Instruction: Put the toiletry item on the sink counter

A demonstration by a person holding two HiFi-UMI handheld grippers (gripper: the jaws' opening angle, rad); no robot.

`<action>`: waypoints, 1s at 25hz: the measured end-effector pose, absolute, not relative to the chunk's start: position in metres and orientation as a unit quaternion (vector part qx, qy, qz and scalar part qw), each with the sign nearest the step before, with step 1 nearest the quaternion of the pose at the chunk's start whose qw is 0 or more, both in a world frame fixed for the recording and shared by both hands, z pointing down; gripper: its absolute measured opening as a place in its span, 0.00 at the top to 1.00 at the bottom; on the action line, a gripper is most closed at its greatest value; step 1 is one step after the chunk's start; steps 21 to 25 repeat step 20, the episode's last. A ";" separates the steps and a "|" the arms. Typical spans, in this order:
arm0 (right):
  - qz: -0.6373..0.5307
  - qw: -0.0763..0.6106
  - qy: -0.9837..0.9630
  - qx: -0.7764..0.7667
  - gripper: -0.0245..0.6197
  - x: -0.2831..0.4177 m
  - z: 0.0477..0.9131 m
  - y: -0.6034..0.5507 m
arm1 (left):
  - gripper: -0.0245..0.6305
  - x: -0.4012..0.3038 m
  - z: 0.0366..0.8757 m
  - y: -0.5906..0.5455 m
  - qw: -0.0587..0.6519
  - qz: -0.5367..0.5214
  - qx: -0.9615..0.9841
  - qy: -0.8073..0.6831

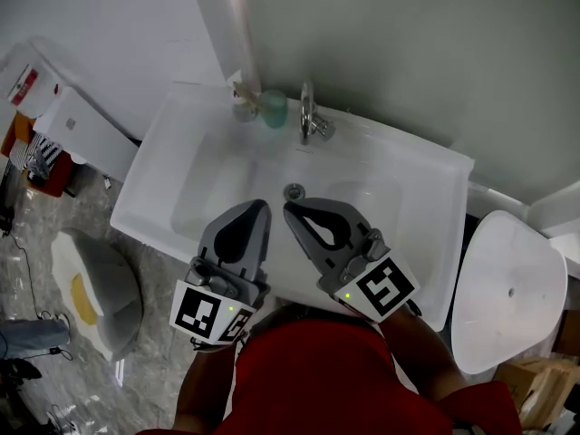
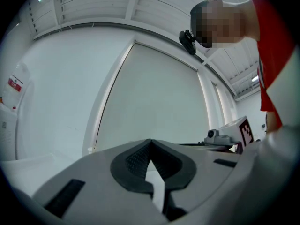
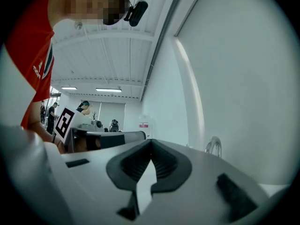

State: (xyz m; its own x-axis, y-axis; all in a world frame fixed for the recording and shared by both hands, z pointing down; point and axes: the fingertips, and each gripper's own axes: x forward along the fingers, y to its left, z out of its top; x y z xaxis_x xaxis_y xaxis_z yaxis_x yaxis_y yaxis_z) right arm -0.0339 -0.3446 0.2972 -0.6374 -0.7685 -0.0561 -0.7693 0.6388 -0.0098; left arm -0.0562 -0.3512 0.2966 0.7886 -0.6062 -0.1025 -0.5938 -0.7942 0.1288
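Left gripper [image 1: 262, 208]: jaws pressed together, nothing between. Right gripper [image 1: 290, 212]: likewise closed and empty. Both held side by side over the basin of white sink [image 1: 152, 187]. Tap [image 1: 311, 116]: back ledge. Toiletry item [image 1: 243, 100]: upright on back ledge, left of tap, beside teal cup [image 1: 274, 112]

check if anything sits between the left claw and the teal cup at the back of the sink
Nothing visible does. Only bare basin lies between the left claw and the teal cup; the faucet stands to the cup's right.
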 end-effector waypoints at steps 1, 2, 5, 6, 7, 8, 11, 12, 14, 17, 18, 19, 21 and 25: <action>0.008 0.027 0.905 -0.424 0.92 -0.034 0.297 -0.344 | 0.94 -0.057 0.297 -0.350 0.045 -0.069 0.944 -0.319; 0.008 0.027 0.906 -0.423 0.92 -0.035 0.297 -0.343 | 0.94 -0.057 0.297 -0.350 0.045 -0.069 0.944 -0.320; 0.007 0.027 0.906 -0.421 0.92 -0.034 0.296 -0.342 | 0.94 -0.058 0.296 -0.349 0.044 -0.069 0.943 -0.324; 0.007 0.028 0.906 -0.421 0.92 -0.034 0.296 -0.341 | 0.94 -0.058 0.296 -0.348 0.044 -0.069 0.942 -0.325; 0.008 0.029 0.906 -0.421 0.92 -0.034 0.295 -0.341 | 0.94 -0.058 0.296 -0.348 0.044 -0.069 0.942 -0.325; 0.009 0.029 0.906 -0.422 0.92 -0.034 0.295 -0.340 | 0.94 -0.059 0.296 -0.348 0.044 -0.070 0.942 -0.325; 0.009 0.028 0.906 -0.422 0.92 -0.032 0.294 -0.340 | 0.94 -0.058 0.296 -0.347 0.046 -0.070 0.943 -0.323; 0.008 0.028 0.906 -0.423 0.92 -0.032 0.294 -0.339 | 0.94 -0.058 0.296 -0.347 0.047 -0.071 0.943 -0.322; 0.009 0.027 0.905 -0.424 0.92 -0.030 0.295 -0.338 | 0.94 -0.057 0.297 -0.346 0.047 -0.071 0.943 -0.320; 0.010 0.027 0.905 -0.424 0.92 -0.030 0.295 -0.338 | 0.94 -0.056 0.297 -0.346 0.049 -0.071 0.944 -0.318; 0.010 0.027 0.905 -0.424 0.92 -0.030 0.295 -0.339 | 0.94 -0.056 0.298 -0.347 0.049 -0.071 0.944 -0.318; 0.009 0.026 0.905 -0.424 0.92 -0.030 0.295 -0.339 | 0.94 -0.055 0.298 -0.347 0.050 -0.071 0.944 -0.317; 0.009 0.026 0.905 -0.424 0.92 -0.030 0.296 -0.339 | 0.94 -0.055 0.298 -0.347 0.050 -0.070 0.945 -0.317; 0.009 0.026 0.905 -0.424 0.92 -0.030 0.296 -0.339 | 0.94 -0.055 0.298 -0.347 0.050 -0.070 0.945 -0.317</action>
